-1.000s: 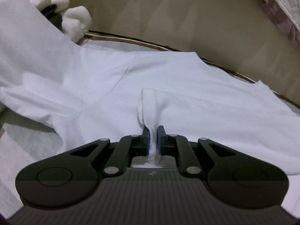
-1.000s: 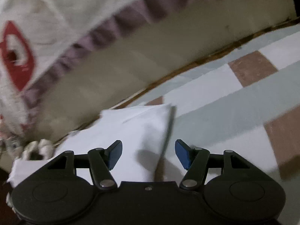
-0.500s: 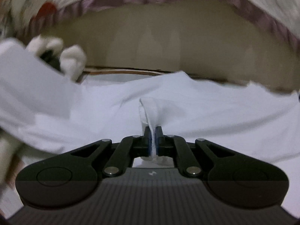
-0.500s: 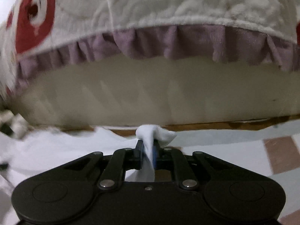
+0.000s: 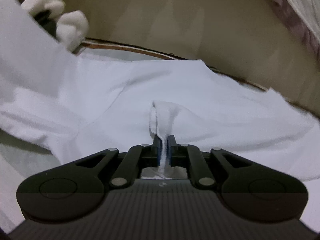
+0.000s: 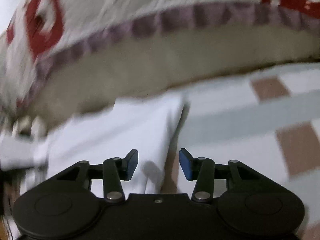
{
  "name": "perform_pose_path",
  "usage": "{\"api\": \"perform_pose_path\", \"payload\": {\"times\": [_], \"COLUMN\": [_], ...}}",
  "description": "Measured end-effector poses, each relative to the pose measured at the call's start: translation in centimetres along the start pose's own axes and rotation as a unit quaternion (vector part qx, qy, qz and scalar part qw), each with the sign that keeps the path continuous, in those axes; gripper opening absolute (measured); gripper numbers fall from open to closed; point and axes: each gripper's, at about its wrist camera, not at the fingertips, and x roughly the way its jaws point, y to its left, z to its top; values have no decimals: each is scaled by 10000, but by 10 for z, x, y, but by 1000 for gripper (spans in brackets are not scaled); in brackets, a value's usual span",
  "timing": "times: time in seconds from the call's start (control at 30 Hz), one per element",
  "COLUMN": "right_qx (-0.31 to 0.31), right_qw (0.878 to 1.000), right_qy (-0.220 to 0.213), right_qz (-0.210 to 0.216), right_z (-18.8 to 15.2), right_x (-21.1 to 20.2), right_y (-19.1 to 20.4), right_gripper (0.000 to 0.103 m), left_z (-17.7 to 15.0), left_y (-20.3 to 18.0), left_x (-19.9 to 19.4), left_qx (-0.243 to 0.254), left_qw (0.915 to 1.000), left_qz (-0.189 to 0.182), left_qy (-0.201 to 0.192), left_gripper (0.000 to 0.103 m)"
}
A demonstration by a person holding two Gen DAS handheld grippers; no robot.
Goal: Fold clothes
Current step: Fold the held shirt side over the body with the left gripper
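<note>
Right hand-held gripper (image 6: 158,164) released blurred garment (image 6: 112,132).

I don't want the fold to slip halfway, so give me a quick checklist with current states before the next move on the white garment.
1. Left gripper pinching the white garment: ok, a pleat of fabric sits between the blue pads.
2. Right gripper holding fabric: not ok, open and empty.
3. Garment edge within the right gripper's path: ok, the edge lies just ahead on the checked sheet.
4. Garment flat: not ok, bunched at left.
5. Right view sharp: not ok, blurred.
</note>
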Motion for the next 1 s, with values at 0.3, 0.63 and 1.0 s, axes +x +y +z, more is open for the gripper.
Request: {"api": "perform_pose_path", "payload": {"times": [0.3,0.63,1.0], "right_qx": [-575,-1157,-1041], "right_qw": [9945,9694,9895], "right_qy": [-20,-395,-474], "right_qz": [-873,-2130,-886], "right_z": [-14,-21,-1], "right_x": [2,-22,-54], "right_y": [20,56,117], "right_gripper": [24,23,32], "left_z": [10,11,51], "left_y": [44,152,260], "left_x": [-54,-157,-220], "left_qx": [-655,-1172,-3041], "left_qw": [9921,9822,9291], "left_qz": [1016,1163,493], "left_qy": [-347,-892,-2047], "left_gripper": [24,29,38]}}
